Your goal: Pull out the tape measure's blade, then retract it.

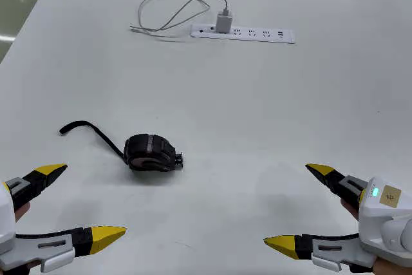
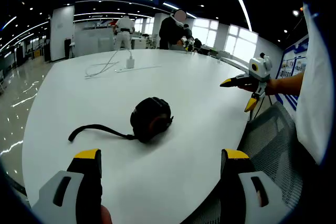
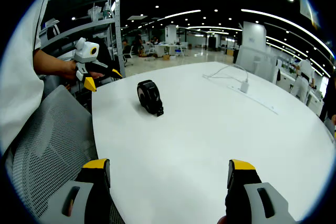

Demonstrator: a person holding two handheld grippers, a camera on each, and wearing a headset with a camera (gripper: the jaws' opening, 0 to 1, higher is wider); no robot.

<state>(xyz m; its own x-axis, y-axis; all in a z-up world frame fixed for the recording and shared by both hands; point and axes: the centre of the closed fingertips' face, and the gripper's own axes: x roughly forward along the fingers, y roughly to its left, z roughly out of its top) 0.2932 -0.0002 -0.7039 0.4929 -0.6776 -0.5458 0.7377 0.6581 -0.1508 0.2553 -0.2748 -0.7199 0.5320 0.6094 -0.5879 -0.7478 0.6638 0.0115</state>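
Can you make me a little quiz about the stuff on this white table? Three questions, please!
1. True or false: the tape measure lies on the table, and neither gripper touches it.
2. What is plugged into the power strip? A) a white charger B) a lamp C) nothing
3. Fill in: the left gripper and the right gripper both have their jaws ____.
Key: 1 true; 2 A; 3 open.
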